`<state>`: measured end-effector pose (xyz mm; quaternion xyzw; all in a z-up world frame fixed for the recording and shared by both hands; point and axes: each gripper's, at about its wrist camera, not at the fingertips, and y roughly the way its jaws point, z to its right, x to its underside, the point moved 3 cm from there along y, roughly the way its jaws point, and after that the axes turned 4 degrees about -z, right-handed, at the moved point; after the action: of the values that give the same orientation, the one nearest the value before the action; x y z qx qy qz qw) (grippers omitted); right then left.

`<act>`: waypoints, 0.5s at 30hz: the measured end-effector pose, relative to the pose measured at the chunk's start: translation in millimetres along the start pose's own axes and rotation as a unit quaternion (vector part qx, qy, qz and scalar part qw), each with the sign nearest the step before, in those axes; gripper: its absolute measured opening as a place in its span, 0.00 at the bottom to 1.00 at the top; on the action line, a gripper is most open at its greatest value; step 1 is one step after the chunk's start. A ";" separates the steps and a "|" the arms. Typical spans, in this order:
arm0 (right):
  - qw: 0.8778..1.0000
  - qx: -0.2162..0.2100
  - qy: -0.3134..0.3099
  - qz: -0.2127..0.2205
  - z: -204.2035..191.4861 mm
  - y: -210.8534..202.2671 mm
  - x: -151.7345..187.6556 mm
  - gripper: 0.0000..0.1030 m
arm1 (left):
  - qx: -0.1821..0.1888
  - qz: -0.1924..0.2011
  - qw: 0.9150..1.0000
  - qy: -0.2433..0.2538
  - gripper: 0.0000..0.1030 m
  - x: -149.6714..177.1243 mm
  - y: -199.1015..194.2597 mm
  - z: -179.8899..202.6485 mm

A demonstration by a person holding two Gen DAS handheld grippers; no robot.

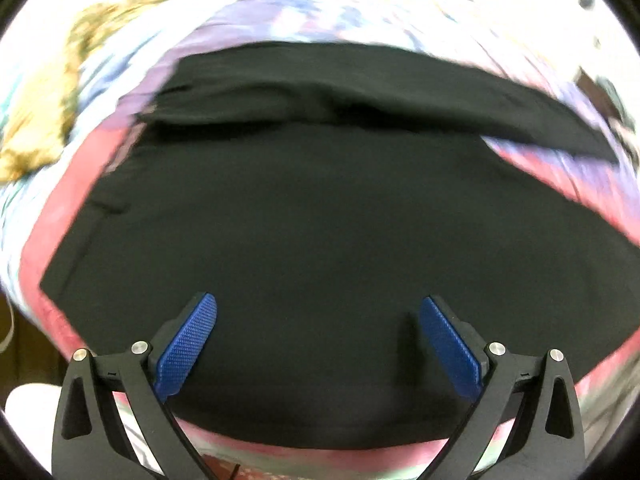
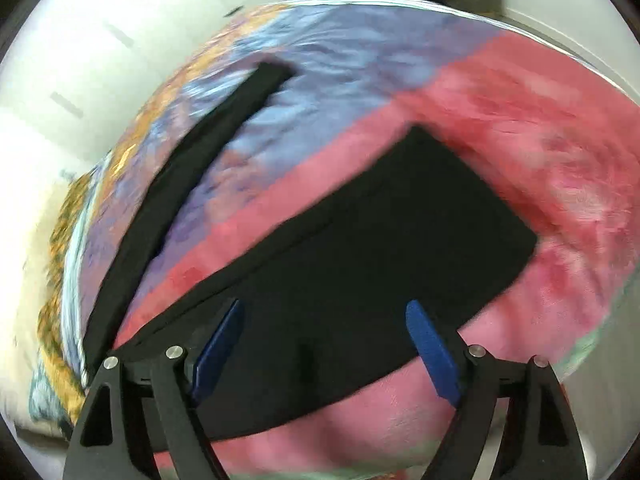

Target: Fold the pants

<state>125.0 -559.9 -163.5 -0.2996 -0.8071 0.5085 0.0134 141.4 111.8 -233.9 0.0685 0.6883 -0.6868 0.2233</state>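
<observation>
Blur softens both views, so seams and folds in the cloth are hard to read. Nearest in the left wrist view, the left gripper (image 1: 318,312) hangs over the pants (image 1: 312,240) with its jaws spread wide and nothing between them; its blue pads (image 1: 186,344) show no clear contact with the fabric. The right gripper (image 2: 324,320) is held the same way in its own view, jaws spread and empty, tilted so the scene runs at a slant, with one pad (image 2: 432,352) edge-on.

The black pants (image 2: 360,280) lie flat on a bed covered by a patchwork bedspread (image 2: 540,160) of pink, red, lilac and blue panels. Their near edge sits close to the near edge of the bed, over a pink panel (image 1: 320,454). The wide part fills the middle of the left view and is cut off at the right. Farther back, one leg (image 2: 192,184) runs as a narrow strip across the lilac and blue panels toward the far side of the bed, apart from the main body. Beyond the far edge, pale walls are washed out and a dark shape at the top cannot be made out.
</observation>
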 end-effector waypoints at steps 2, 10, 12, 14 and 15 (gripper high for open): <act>0.998 -0.026 -0.043 -0.026 -46.5 16.3 19.7 0.80 | 0.003 0.015 1.000 -0.016 0.99 -10.5 -5.7 -10.0; 0.954 -0.111 -0.253 -0.119 -249.1 83.5 86.5 0.80 | 0.010 0.096 0.994 -0.045 0.99 -117.5 7.1 -31.3; 0.939 -0.128 -0.300 -0.112 -299.6 96.6 82.1 0.80 | 0.001 0.101 0.992 -0.071 0.99 -135.4 21.6 -42.9; 0.924 -0.138 -0.343 -0.096 -352.4 114.0 76.0 0.80 | 0.000 0.101 0.988 -0.118 0.99 -150.5 45.5 -64.8; 0.920 -0.141 -0.355 -0.091 -371.8 122.3 73.5 0.80 | -0.004 0.099 0.986 -0.134 0.99 -151.1 54.8 -74.6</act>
<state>243.5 -184.1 -106.2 -0.0234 -0.8459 0.4590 -0.2705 282.0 219.3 -226.6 0.0433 0.6447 -0.6617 0.3804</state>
